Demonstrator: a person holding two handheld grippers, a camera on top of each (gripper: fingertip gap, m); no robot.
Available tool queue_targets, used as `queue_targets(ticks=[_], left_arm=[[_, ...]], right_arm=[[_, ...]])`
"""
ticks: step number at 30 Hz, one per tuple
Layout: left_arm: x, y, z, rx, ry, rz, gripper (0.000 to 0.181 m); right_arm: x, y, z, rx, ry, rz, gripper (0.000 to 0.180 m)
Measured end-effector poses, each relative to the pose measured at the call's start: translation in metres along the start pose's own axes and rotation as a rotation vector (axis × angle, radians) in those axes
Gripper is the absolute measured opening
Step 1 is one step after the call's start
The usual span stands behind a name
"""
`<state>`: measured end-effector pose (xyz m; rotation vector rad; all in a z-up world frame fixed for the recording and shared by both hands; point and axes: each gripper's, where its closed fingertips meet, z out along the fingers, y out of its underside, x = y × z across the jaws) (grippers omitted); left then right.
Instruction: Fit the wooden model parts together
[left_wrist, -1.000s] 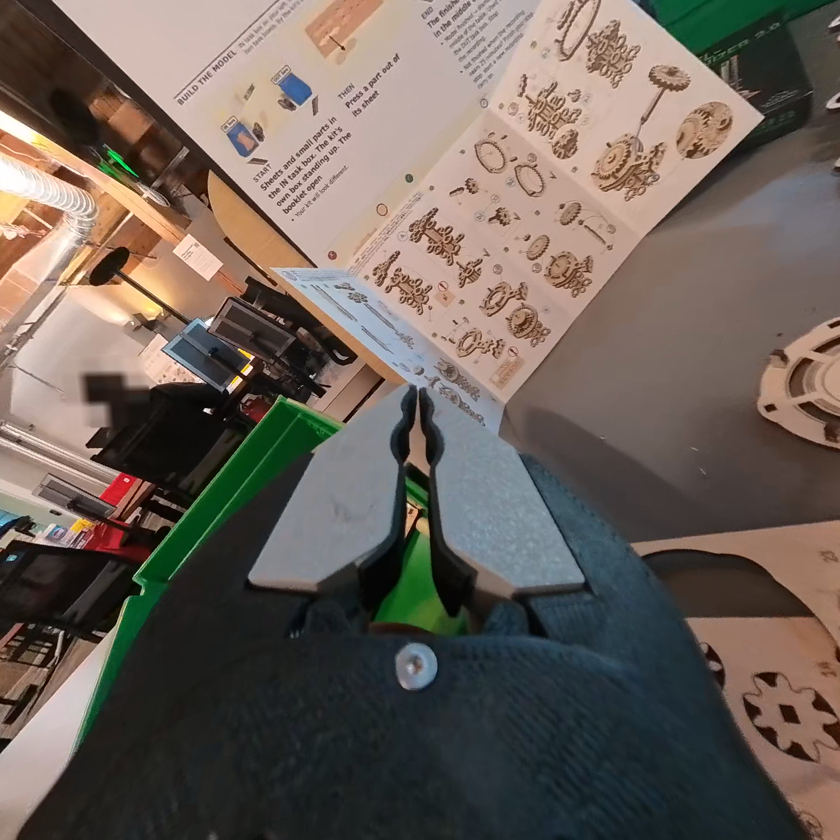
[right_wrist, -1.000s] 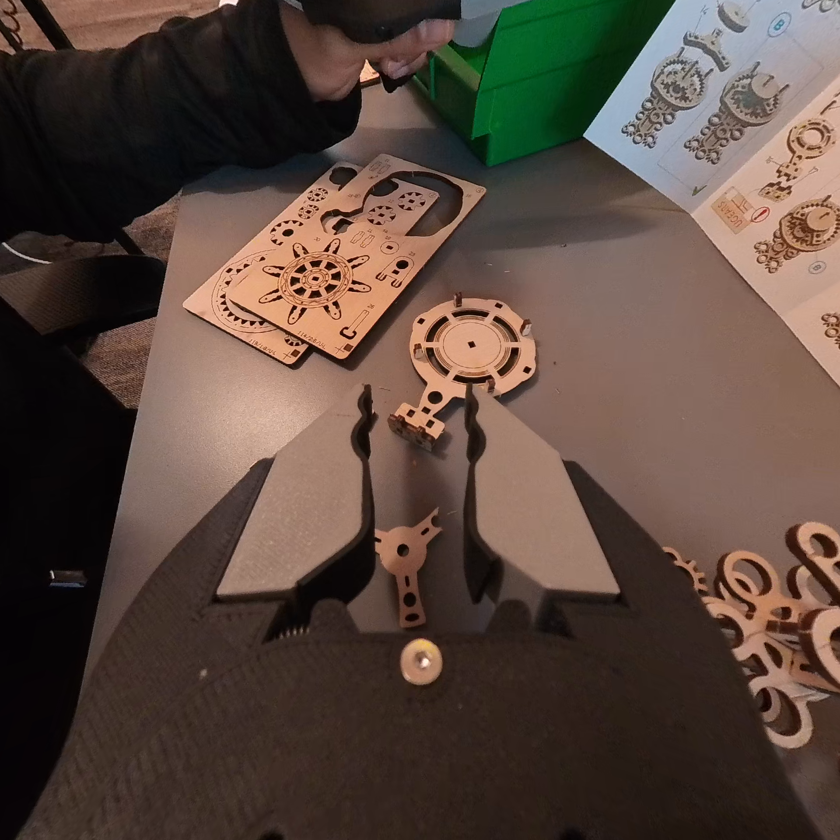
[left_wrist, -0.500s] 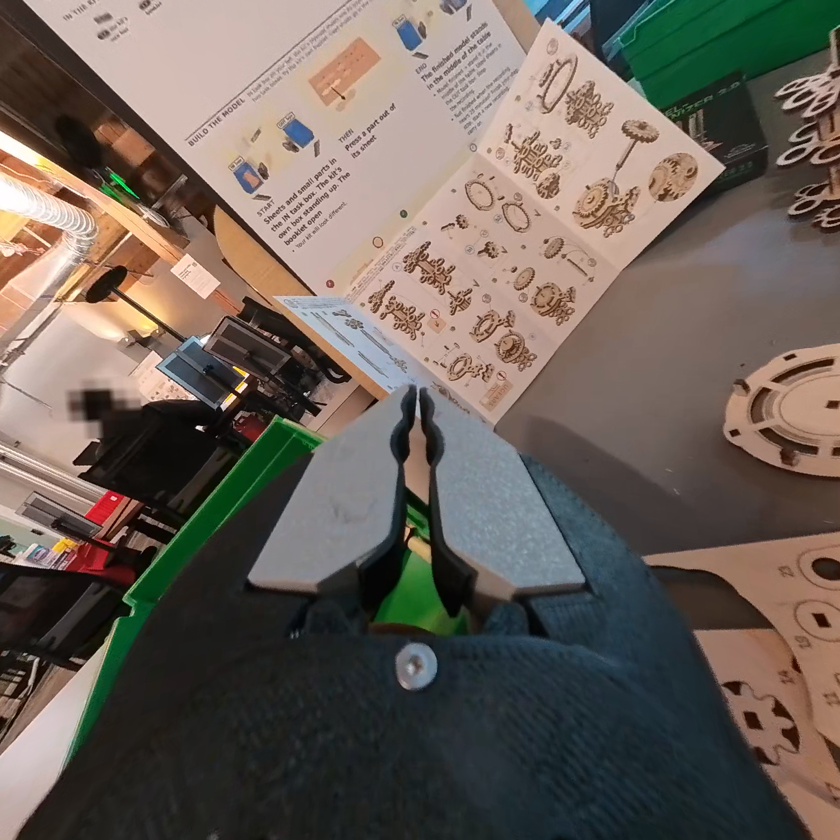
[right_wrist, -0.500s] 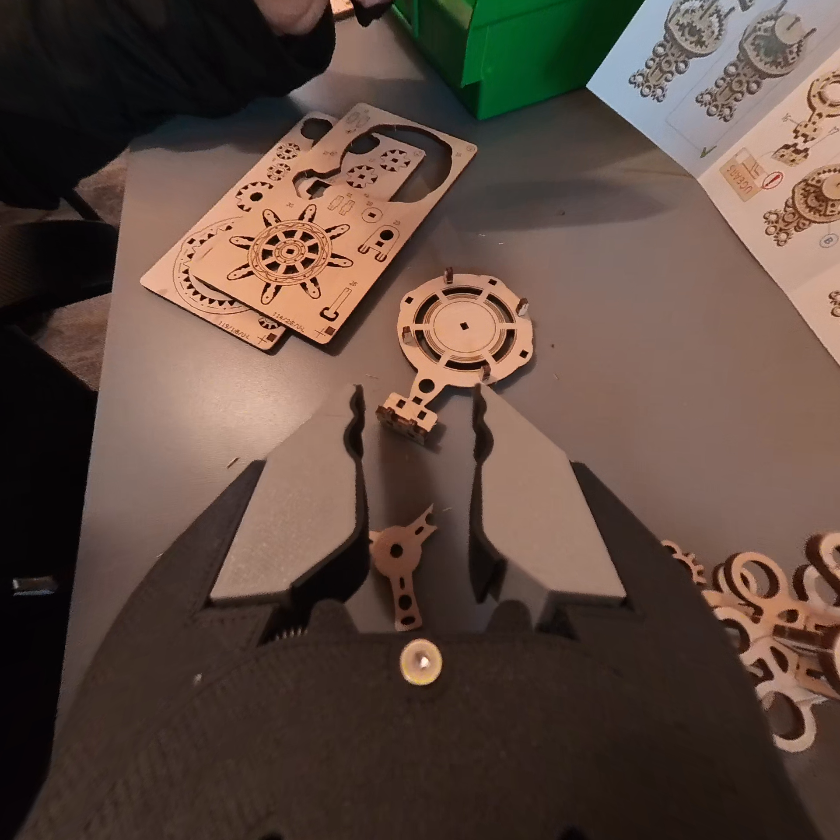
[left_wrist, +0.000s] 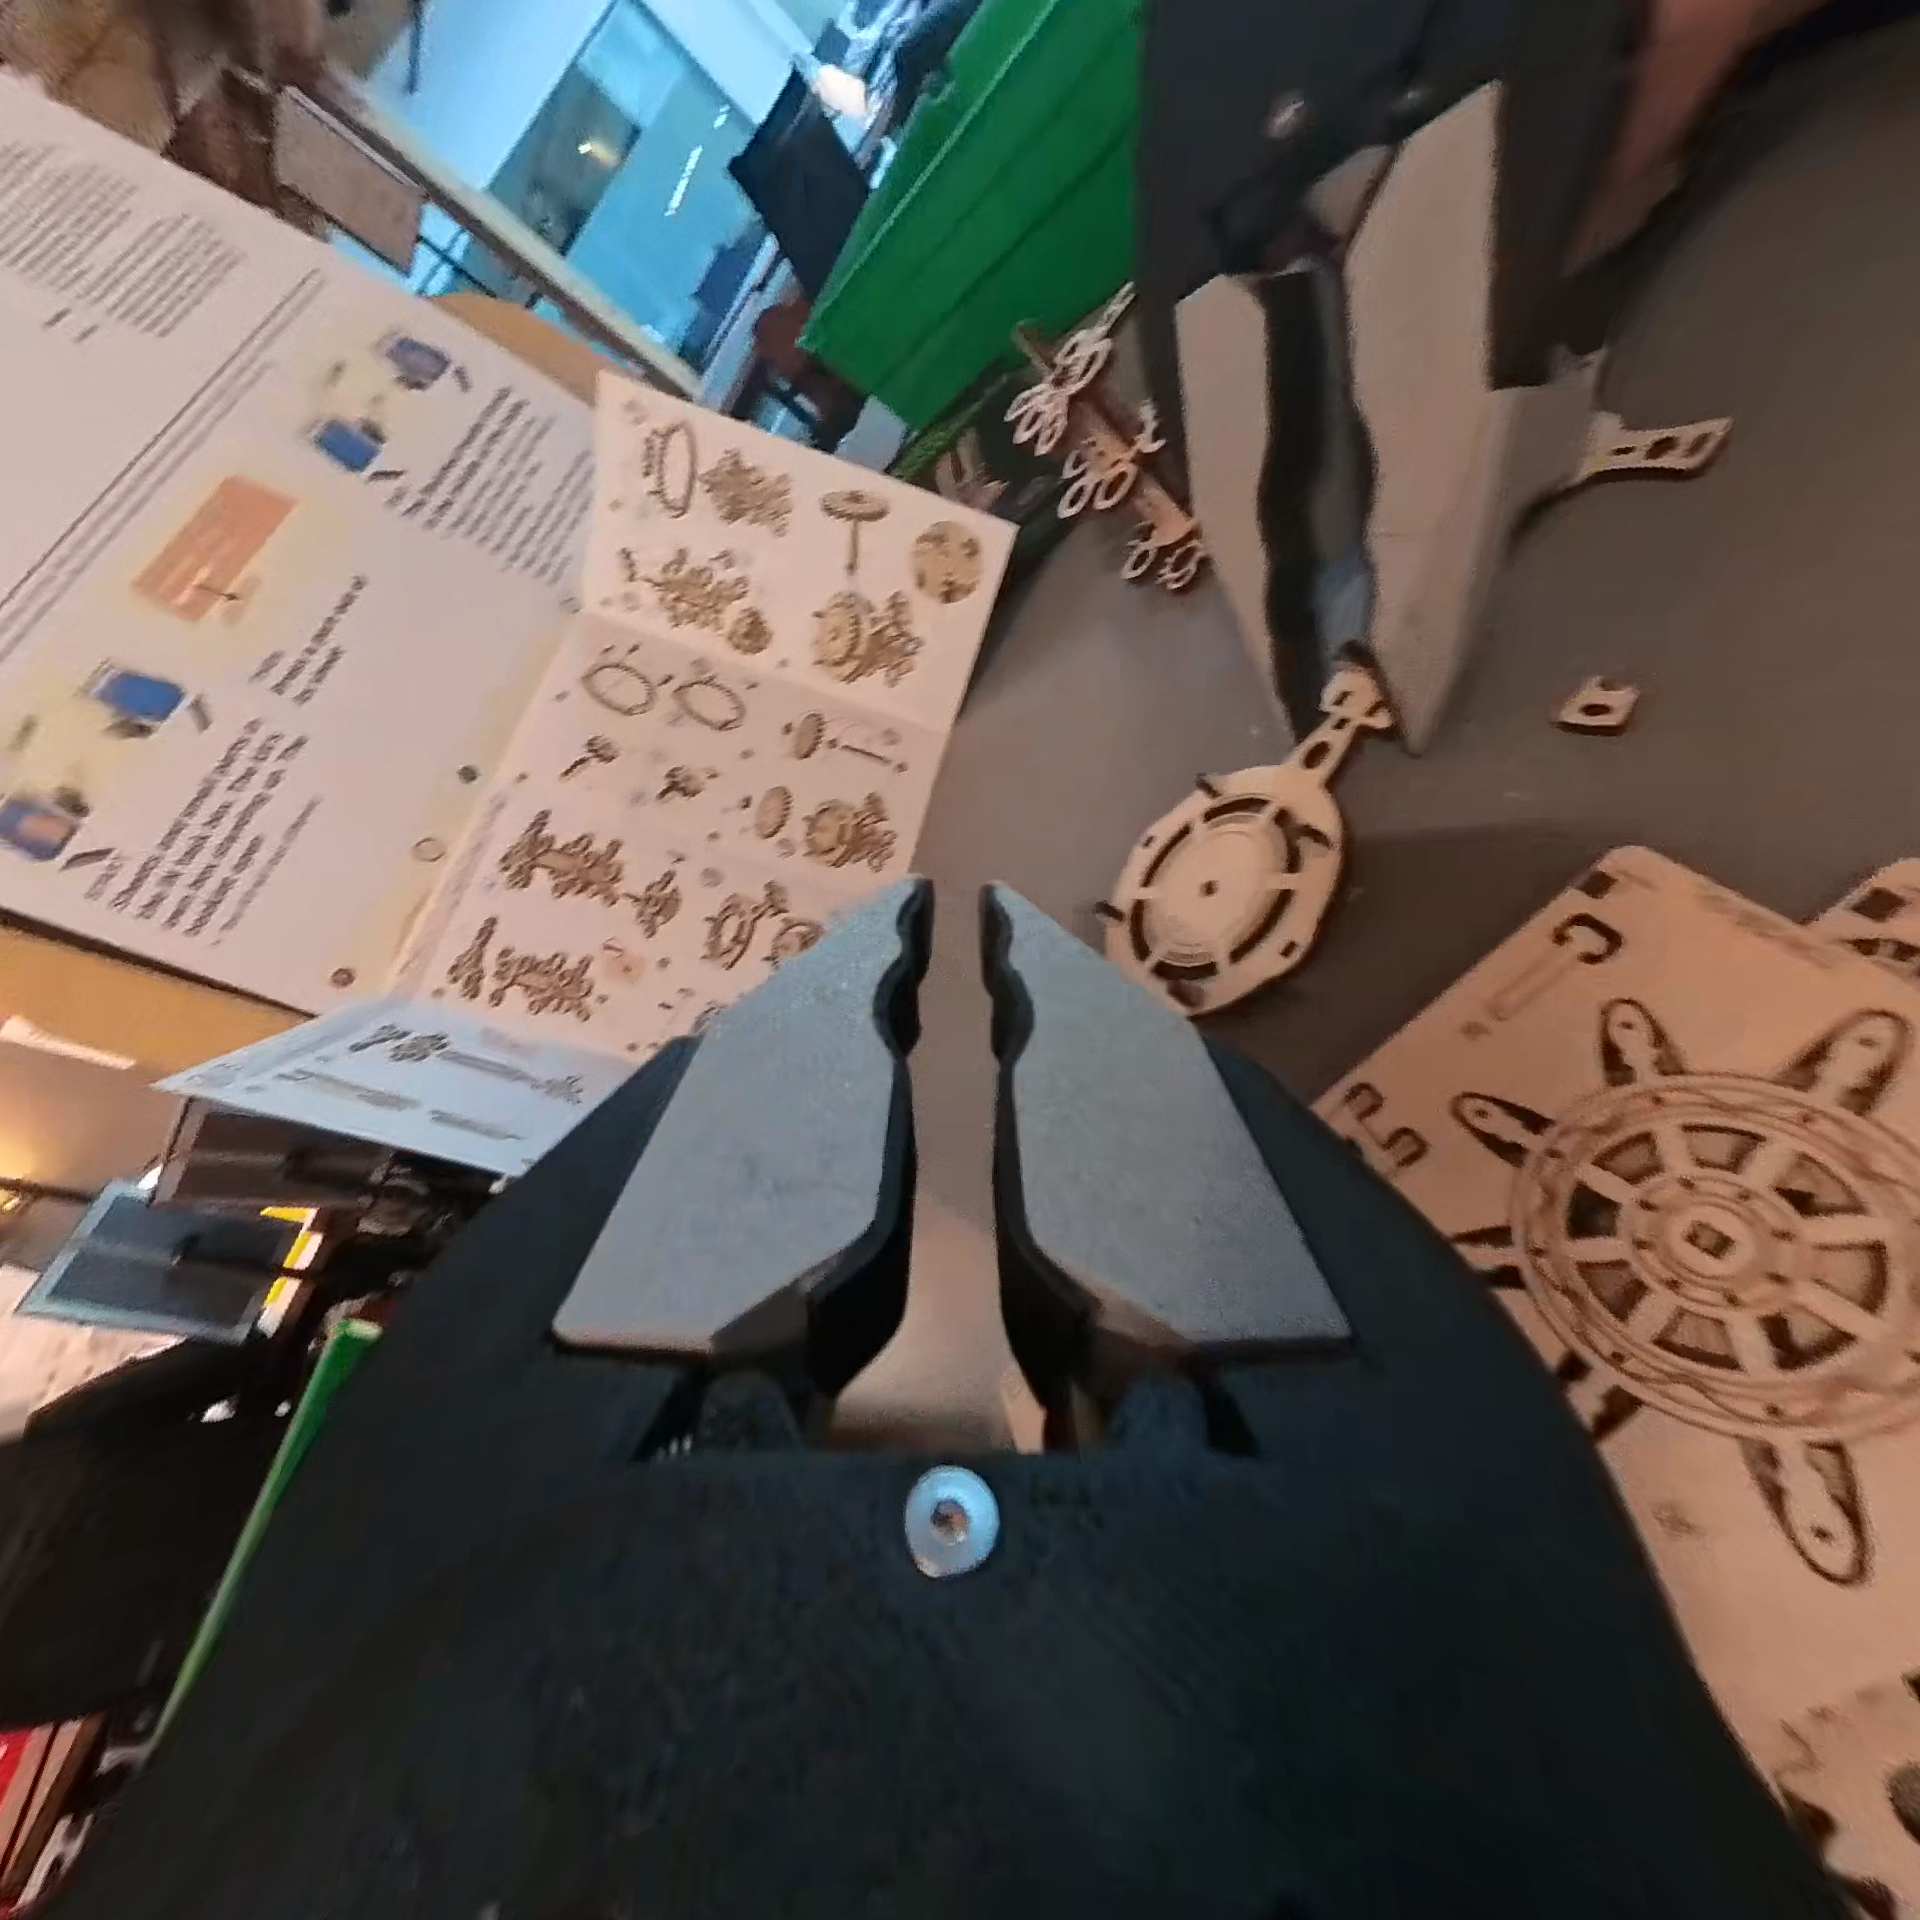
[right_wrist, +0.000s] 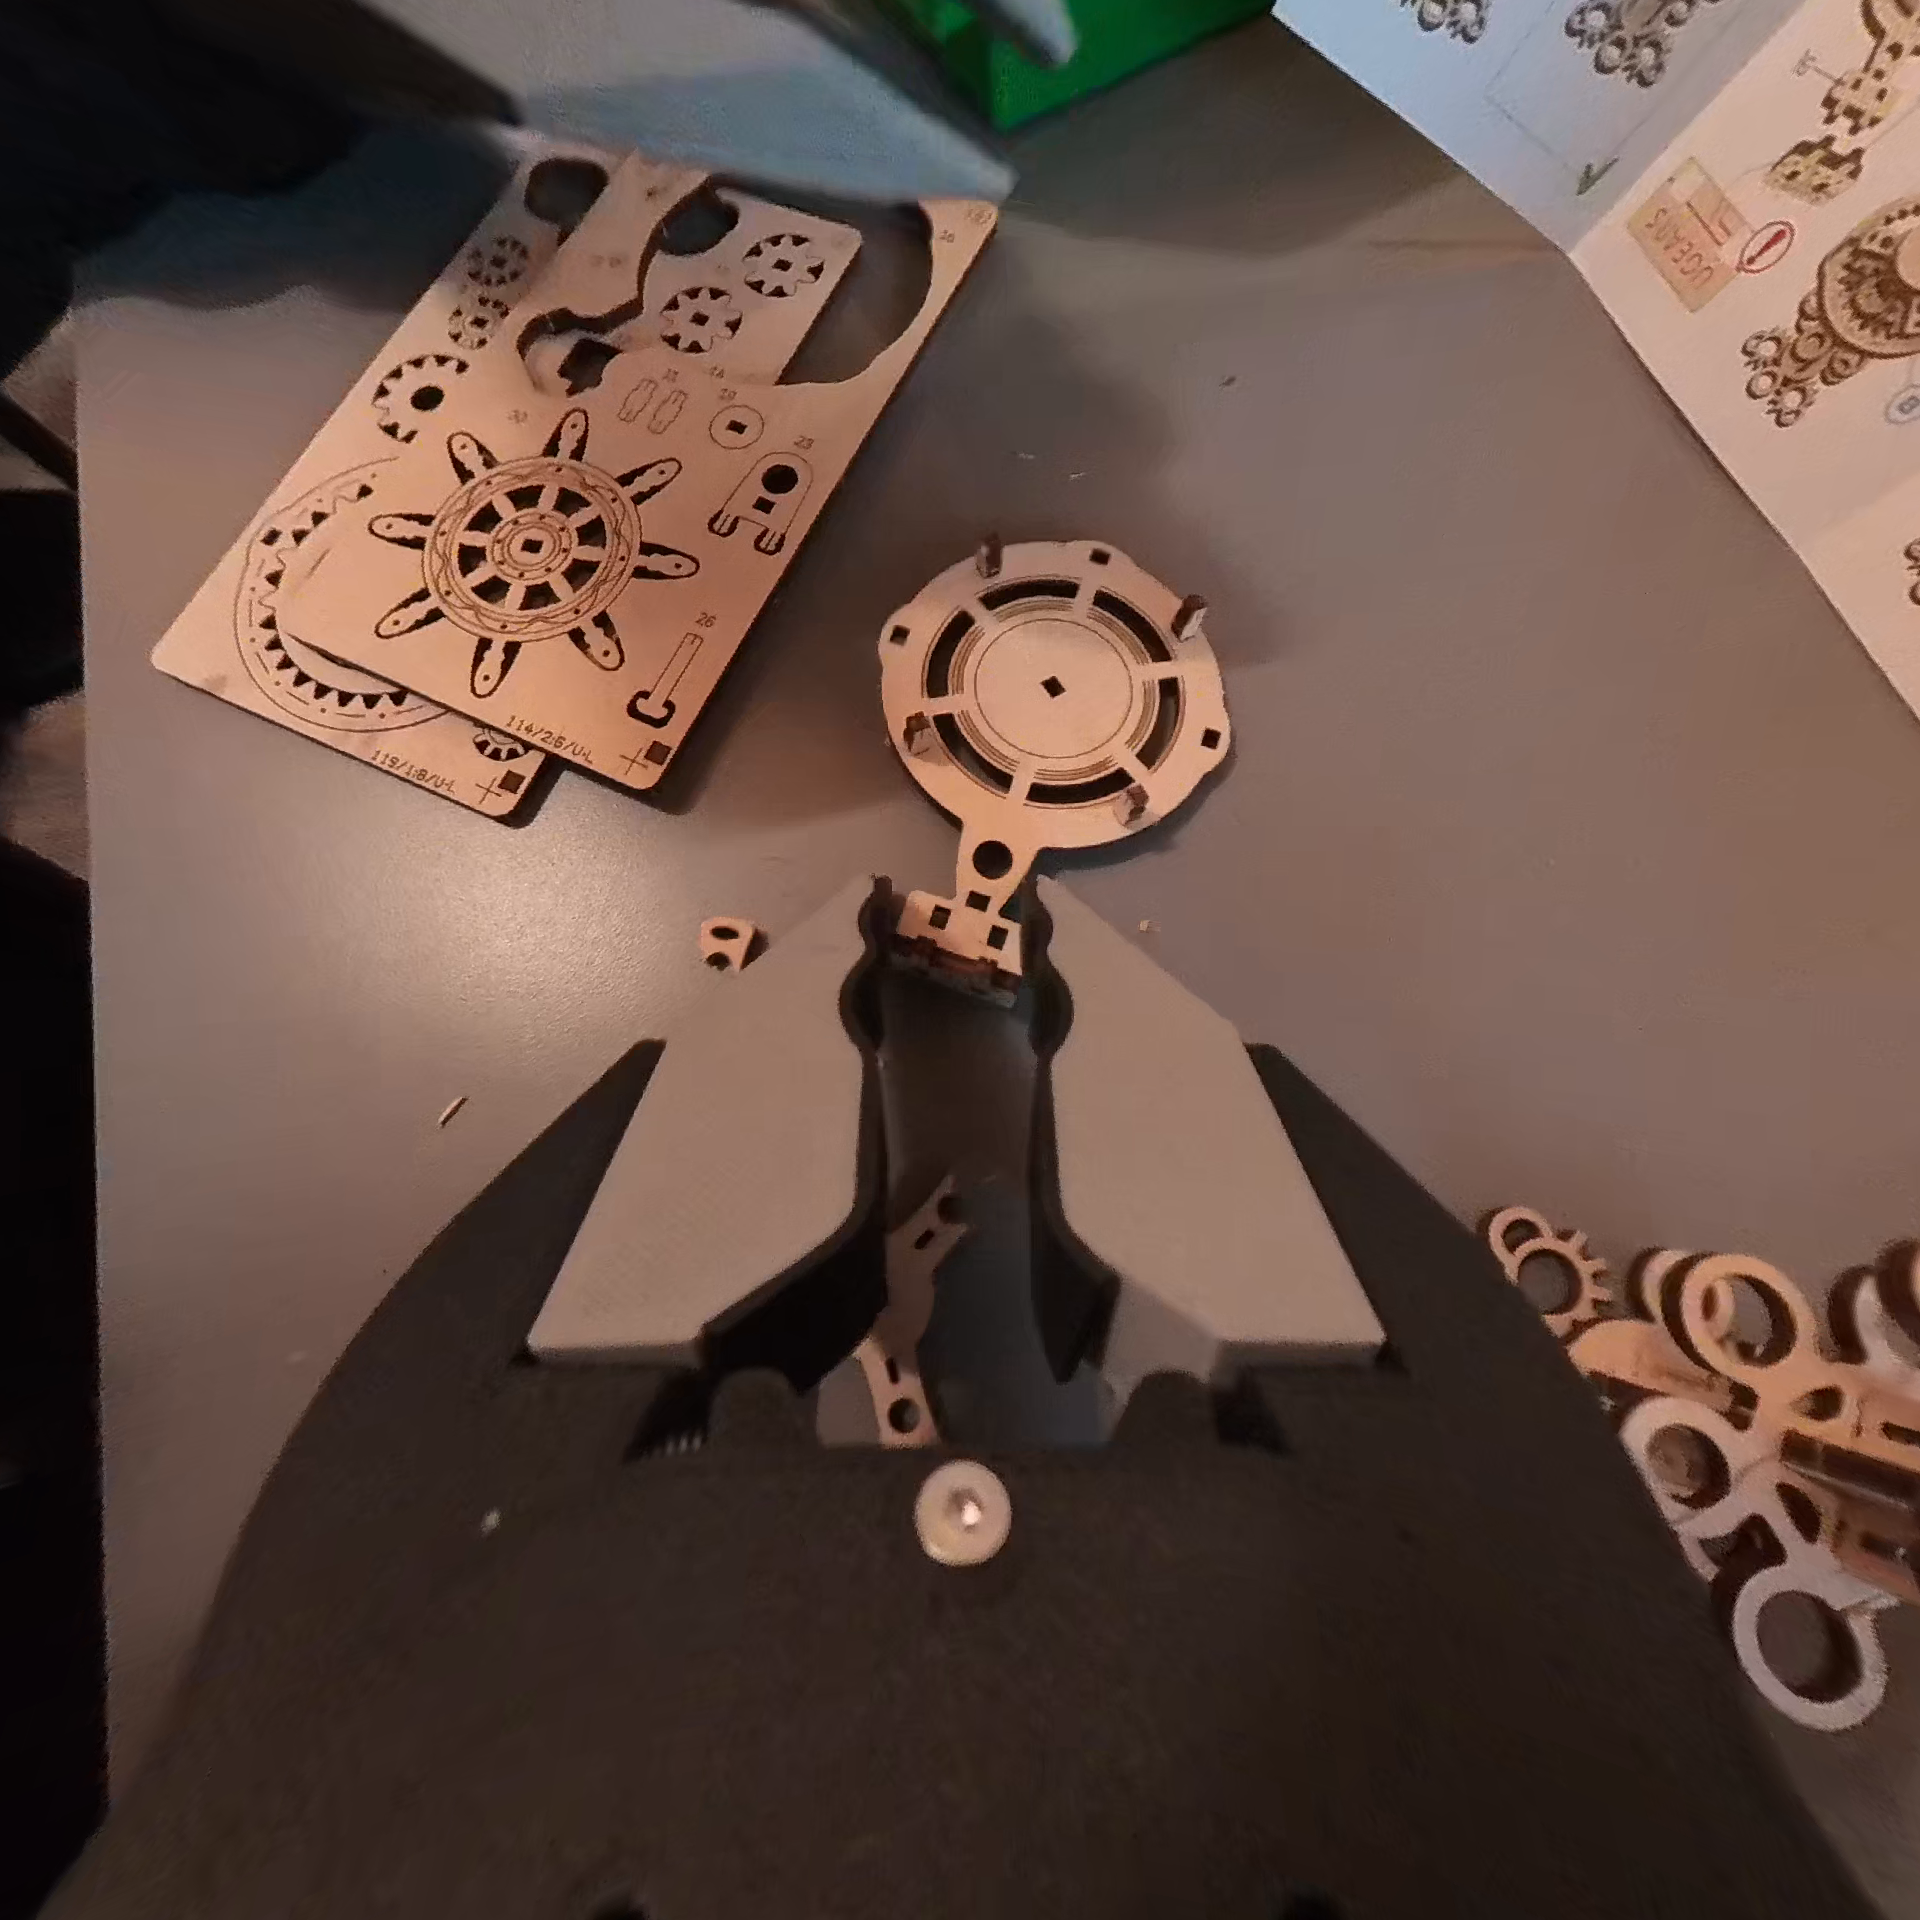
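A round wooden disc part (right_wrist: 1055, 686) with upright pegs and a stem lies on the grey table (right_wrist: 1403, 499). My right gripper (right_wrist: 956, 906) is shut on the small block at the end of its stem. The left wrist view shows the same disc (left_wrist: 1216, 894) with the right gripper (left_wrist: 1356, 717) at its stem. A three-armed wooden piece (right_wrist: 914, 1320) lies under the right gripper. My left gripper (left_wrist: 956, 904) is empty, its jaws a narrow gap apart, held above the table near the booklet. In the right wrist view it is only a grey blur at the top edge.
Two stacked wooden part sheets (right_wrist: 582, 499) lie left of the disc. A tiny loose piece (right_wrist: 727, 940) lies by the right gripper's left finger. A curly wooden assembly (right_wrist: 1766, 1455) lies at the right. An instruction booklet (left_wrist: 748, 727) and a green bin (left_wrist: 966, 208) stand behind. Some 10 cm of space lies between my two pairs of fingers. From the right gripper's tips to the three-armed wooden piece (right_wrist: 914, 1320) is close to 8 cm.
My right gripper moved forward and closed on the disc's stem block. My left gripper swung right toward the table, and its jaws parted slightly.
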<state>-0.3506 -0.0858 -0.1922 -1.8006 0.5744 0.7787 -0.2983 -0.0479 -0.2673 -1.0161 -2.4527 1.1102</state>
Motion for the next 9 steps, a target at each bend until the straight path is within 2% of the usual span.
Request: queue_targets(ticks=[2, 4, 8, 9], left_arm=[[0.003, -0.001, -0.002, 0.014, 0.026, -0.006, 0.008], [0.004, -0.003, -0.004, 0.036, 0.041, -0.02, 0.009], [-0.001, -0.014, -0.009, 0.109, 0.053, -0.105, 0.008], [-0.003, -0.018, -0.011, 0.131, 0.06, -0.138, 0.015]], right_arm=[[0.002, -0.004, -0.004, 0.042, -0.054, 0.073, 0.016], [-0.002, -0.016, -0.014, 0.127, -0.194, 0.188, 0.017], [-0.016, -0.044, -0.05, 0.303, -0.652, 0.504, 0.017], [-0.017, -0.052, -0.064, 0.357, -0.782, 0.581, 0.016]])
